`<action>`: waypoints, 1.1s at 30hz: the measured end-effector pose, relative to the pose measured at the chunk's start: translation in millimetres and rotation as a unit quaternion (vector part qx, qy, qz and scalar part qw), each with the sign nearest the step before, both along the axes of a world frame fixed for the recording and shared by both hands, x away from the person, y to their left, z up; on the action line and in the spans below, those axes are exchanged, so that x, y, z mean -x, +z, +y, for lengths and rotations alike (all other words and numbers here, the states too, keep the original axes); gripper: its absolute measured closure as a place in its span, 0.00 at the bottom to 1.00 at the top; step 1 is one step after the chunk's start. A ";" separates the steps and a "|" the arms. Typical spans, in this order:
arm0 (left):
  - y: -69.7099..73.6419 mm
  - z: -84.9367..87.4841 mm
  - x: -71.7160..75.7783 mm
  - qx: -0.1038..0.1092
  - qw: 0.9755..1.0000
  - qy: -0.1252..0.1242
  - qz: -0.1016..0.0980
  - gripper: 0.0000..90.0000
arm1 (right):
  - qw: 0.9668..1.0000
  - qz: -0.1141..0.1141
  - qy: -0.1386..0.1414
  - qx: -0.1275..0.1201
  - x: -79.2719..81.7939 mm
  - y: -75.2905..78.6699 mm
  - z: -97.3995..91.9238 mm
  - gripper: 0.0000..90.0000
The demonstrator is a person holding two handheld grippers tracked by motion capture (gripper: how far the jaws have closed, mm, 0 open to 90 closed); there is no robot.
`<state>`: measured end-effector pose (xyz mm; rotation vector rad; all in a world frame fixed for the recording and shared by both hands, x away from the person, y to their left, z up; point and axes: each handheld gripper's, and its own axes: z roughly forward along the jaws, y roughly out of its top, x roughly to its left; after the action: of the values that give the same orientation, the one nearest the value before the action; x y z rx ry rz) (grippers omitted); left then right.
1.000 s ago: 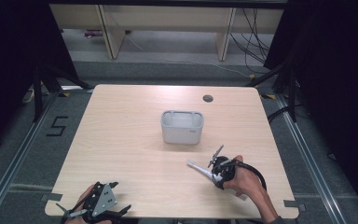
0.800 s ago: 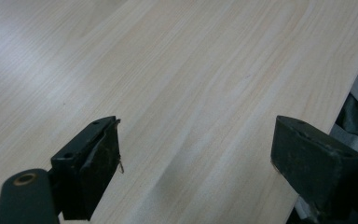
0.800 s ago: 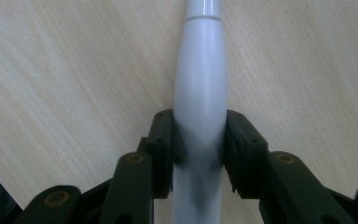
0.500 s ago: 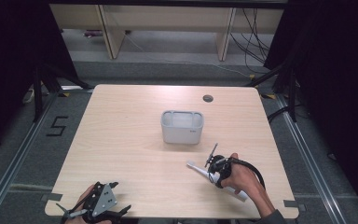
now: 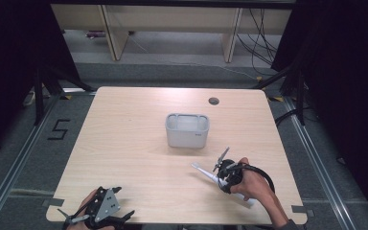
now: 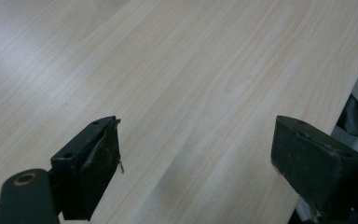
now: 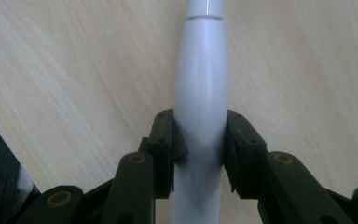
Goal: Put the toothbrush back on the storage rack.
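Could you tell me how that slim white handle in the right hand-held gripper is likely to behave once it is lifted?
The white handle looks smooth and glossy, so it may slip. Its rounded, tapering body would probably roll if released. The right hand-held gripper pinches the narrow part, so the long end might droop.

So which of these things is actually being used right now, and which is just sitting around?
In use:
- right gripper, its jaws closed on the white toothbrush-like handle
- white handle, low over the table
- grey bin, possibly where the handle is headed

Sitting around:
- left gripper, open with nothing between its jaws, at the table's near edge
- round hole in the tabletop
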<state>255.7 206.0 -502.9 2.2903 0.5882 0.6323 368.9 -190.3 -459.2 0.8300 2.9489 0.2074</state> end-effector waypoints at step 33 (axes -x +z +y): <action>1.0 -0.2 0.6 0.002 1.000 0.000 -0.004 0.17 | 0.939 -0.193 -0.060 -0.277 -20.0 47.1 -18.4 0.74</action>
<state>255.0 205.8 -501.9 2.2834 0.5852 0.6394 388.9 -208.7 -412.2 0.8854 2.4726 1.0913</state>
